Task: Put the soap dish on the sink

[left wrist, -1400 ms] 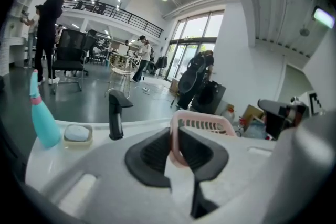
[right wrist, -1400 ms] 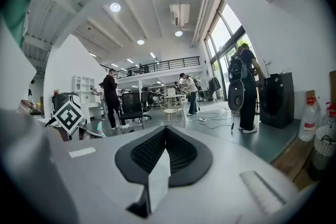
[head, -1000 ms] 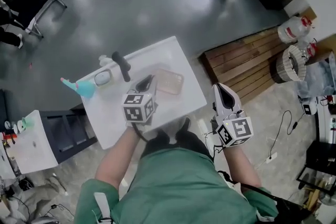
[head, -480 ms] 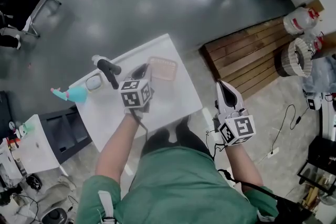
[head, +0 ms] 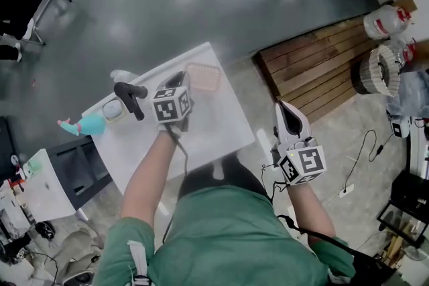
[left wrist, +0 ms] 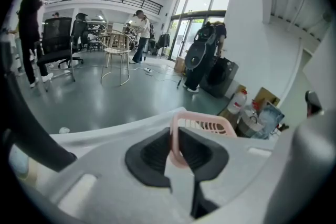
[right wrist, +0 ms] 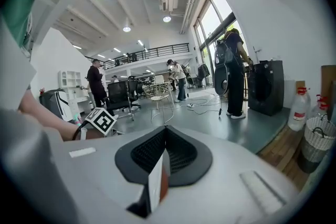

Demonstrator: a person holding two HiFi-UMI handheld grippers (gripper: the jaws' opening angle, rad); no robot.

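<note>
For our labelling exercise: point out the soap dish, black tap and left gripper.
soap dish (head: 204, 77): head view, its pink base.
black tap (head: 131, 100): head view, its middle.
left gripper (left wrist: 175, 140): left gripper view, between its fingers.

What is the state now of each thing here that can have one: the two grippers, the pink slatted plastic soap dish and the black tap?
left gripper: shut on the pink slatted plastic soap dish, pads clamping its near rim.
right gripper: shut, nothing between its jaws, off to the right of the white sink.
pink slatted plastic soap dish: held over the sink's far corner; contact cannot be told.
black tap: on the sink's left side, untouched.
</note>
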